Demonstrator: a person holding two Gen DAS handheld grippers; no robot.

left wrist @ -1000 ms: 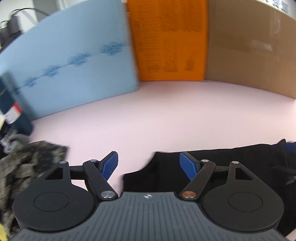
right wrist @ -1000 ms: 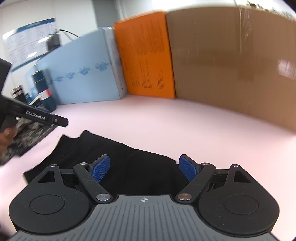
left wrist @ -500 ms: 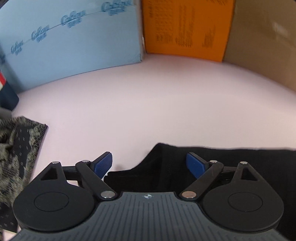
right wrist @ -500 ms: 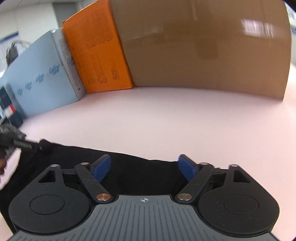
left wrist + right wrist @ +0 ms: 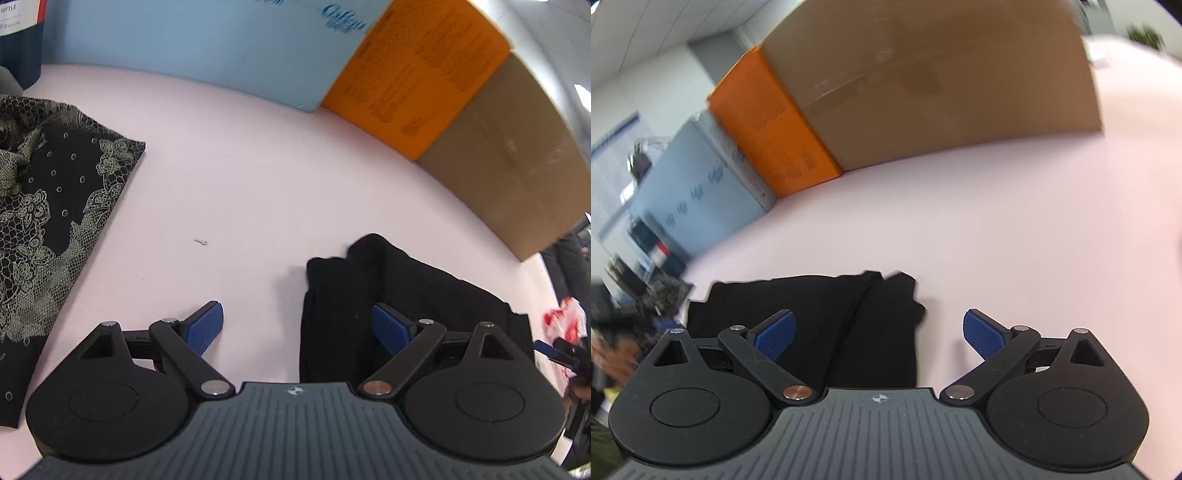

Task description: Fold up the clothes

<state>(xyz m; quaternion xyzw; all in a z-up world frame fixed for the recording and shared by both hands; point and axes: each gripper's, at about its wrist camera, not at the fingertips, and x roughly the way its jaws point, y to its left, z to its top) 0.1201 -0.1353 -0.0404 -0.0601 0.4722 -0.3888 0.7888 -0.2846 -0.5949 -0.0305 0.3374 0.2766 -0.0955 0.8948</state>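
A black garment (image 5: 369,291) lies folded on the pink table (image 5: 258,177); it also shows in the right wrist view (image 5: 849,317). My left gripper (image 5: 297,325) is open and empty, just above the garment's left edge, with its right finger over the cloth. My right gripper (image 5: 879,334) is open and empty, straddling the garment's right edge, with its left finger over the cloth. A black garment with a pale lace-like print (image 5: 48,206) lies at the left of the table.
A light blue box (image 5: 207,40), an orange box (image 5: 417,77) and a brown cardboard box (image 5: 517,162) stand in a row along the back of the table. A dark container (image 5: 18,33) stands at the far left. A small speck (image 5: 201,242) lies on the table.
Both grippers have swung outward: the left now looks over the garment's left end, the right over its right end. The garment looks more compactly folded. Both stayed open.
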